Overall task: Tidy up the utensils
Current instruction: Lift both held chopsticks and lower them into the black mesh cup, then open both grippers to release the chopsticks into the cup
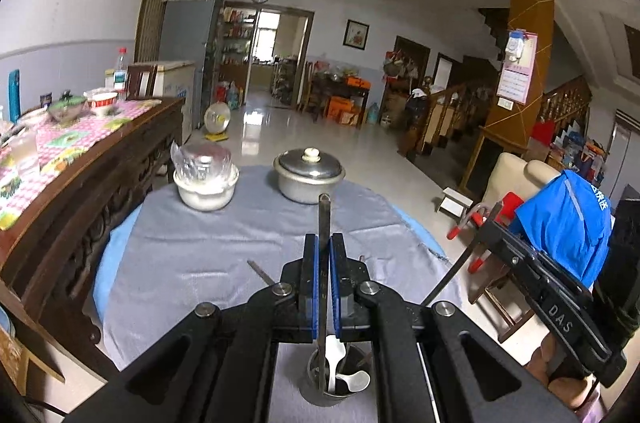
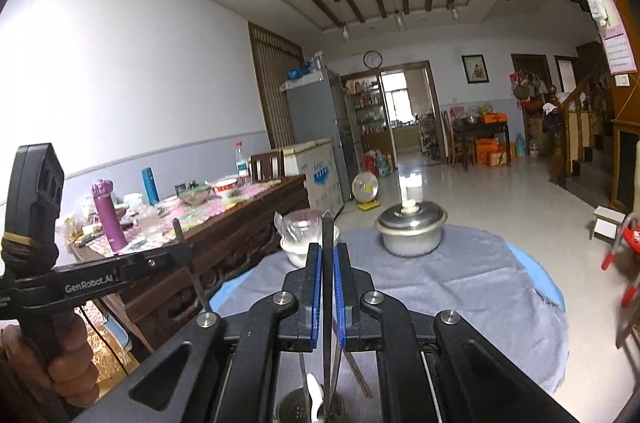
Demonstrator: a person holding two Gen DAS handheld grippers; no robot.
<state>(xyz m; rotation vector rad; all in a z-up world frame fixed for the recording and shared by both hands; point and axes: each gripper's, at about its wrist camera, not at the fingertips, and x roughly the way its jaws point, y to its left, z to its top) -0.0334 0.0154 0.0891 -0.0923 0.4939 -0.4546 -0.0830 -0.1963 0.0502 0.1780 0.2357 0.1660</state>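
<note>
2 grippers, left [image 1: 324, 279] and right [image 2: 328, 287], each clamp a chopstick [image 1: 323, 223] upright above my cup [image 1: 336, 379], ready for dropping.

Daylight from the far doorway [image 1: 266, 39] glares off the glossy floor [image 1: 320, 143]; fisheye edges bend darkly.

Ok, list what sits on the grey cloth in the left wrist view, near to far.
Metal utensil cup with a white spoon → loose utensil lying flat → white bowl and lidded metal pot at the far edge.
</note>
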